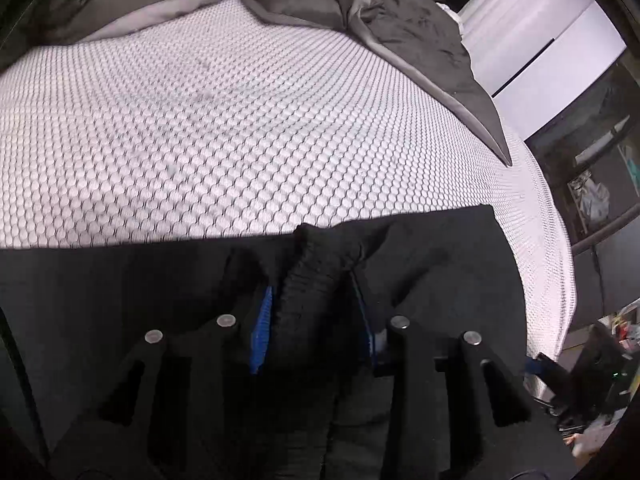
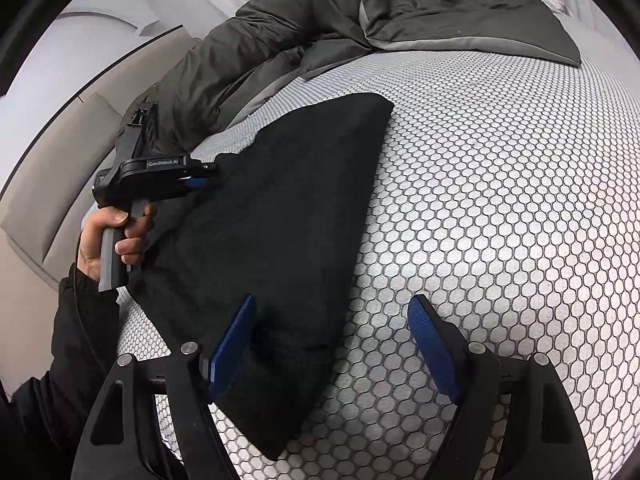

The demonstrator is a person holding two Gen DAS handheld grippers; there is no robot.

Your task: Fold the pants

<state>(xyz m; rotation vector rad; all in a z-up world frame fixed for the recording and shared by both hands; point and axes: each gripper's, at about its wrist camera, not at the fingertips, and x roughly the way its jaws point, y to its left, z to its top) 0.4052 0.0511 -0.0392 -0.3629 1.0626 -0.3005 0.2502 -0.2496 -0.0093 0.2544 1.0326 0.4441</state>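
The black pants (image 2: 280, 216) lie folded in a long flat shape on the white honeycomb-patterned mattress (image 2: 500, 200). In the left wrist view my left gripper (image 1: 316, 320) is shut on a bunched fold of the pants (image 1: 316, 280) between its blue pads (image 1: 262, 332). The left gripper also shows in the right wrist view (image 2: 200, 176), at the pants' left edge, held by a hand. My right gripper (image 2: 332, 344) is open over the near end of the pants, its left pad (image 2: 232, 344) above the cloth and its right pad (image 2: 432, 352) above the mattress.
A dark grey duvet (image 2: 288, 36) is heaped along the far side of the mattress, also visible in the left wrist view (image 1: 420, 40). A beige headboard (image 2: 60, 200) lies to the left. The mattress edge (image 1: 552, 264) drops off at right, with dark furniture beyond.
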